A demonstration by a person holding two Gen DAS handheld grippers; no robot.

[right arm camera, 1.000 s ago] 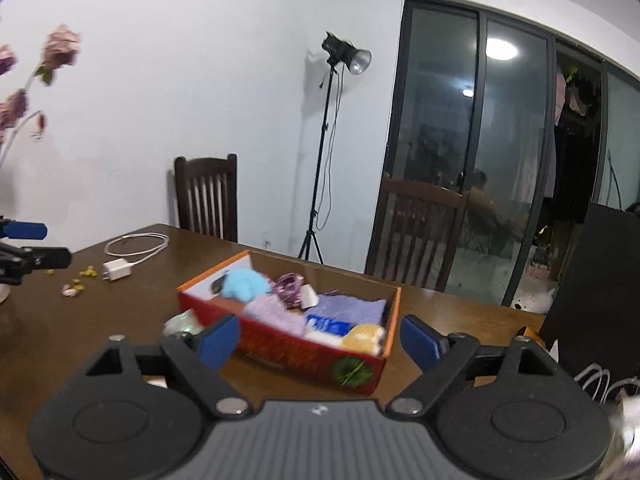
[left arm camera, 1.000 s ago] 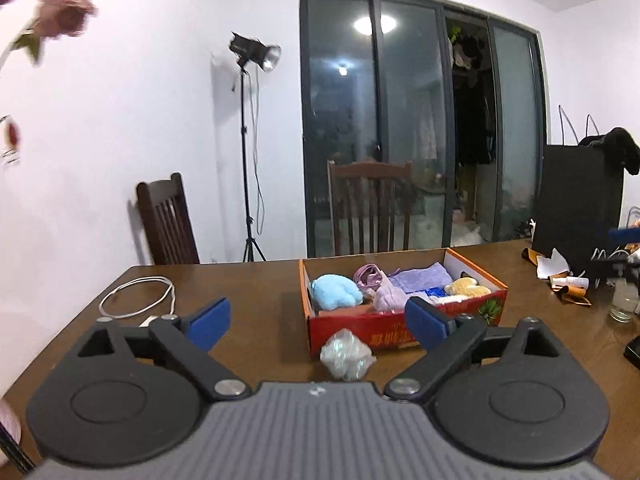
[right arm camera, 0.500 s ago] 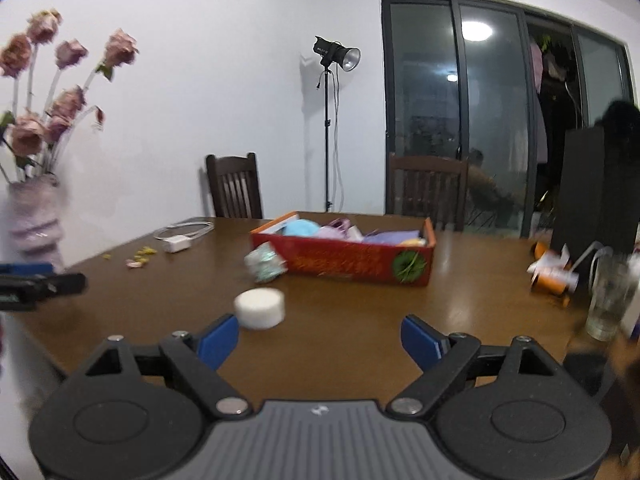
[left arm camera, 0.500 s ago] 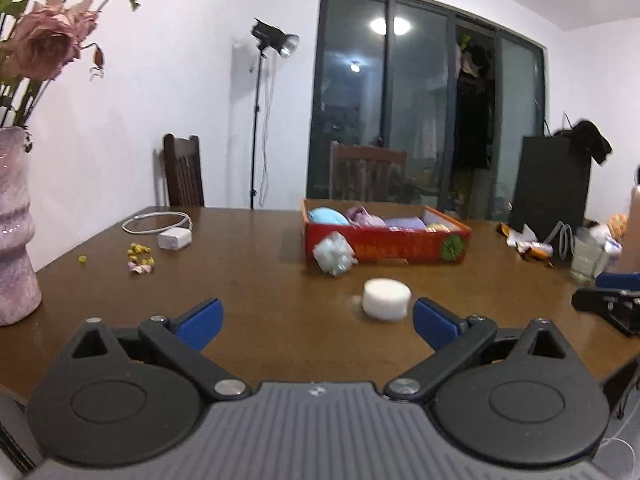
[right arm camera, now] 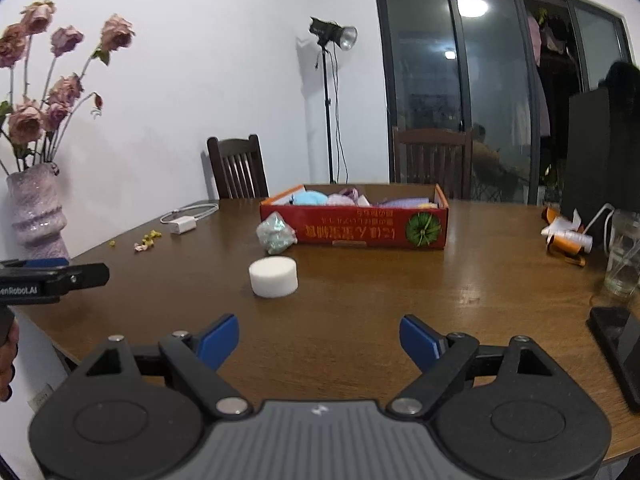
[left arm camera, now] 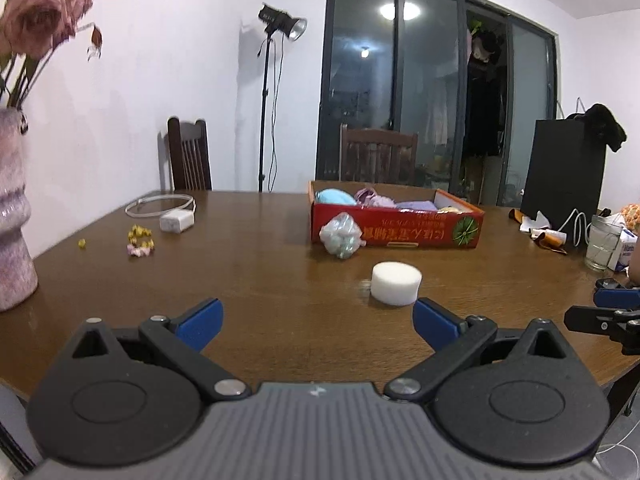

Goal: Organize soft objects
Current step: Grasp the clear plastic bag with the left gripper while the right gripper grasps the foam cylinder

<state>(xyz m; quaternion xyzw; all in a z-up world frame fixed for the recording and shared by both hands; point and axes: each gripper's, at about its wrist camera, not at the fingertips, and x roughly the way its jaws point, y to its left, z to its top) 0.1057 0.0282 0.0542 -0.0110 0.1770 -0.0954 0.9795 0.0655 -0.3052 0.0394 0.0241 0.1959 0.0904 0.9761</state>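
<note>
Both grippers hang low over the near edge of the wooden bench [left arm camera: 280, 264], and the landmark here is the red box [left arm camera: 394, 220] sitting out in the middle. The left gripper [left arm camera: 316, 322] has its blue pads spread wide with nothing between them; the right gripper [right arm camera: 319, 338] is just as wide apart and just as empty. In front of the box, nearer the grippers, a white foam puck [left arm camera: 396, 283] stands flat on the bench, clear of both sets of pads. A crinkly bag of pale green bits [left arm camera: 342, 235] leans right up against the box's front left corner. Inside the box, a light blue plush [left arm camera: 335, 197] lies at the left end, with purple and lilac cloths [left arm camera: 378, 200] beside it. Well to the left of the box lie a white charger [left arm camera: 176, 221] with its coiled cable and some scattered petals [left arm camera: 140, 240]; farther left still stands a pink vase [right arm camera: 36, 212] of dried roses. To the right of the box is a drinking glass [left arm camera: 602, 244].
</note>
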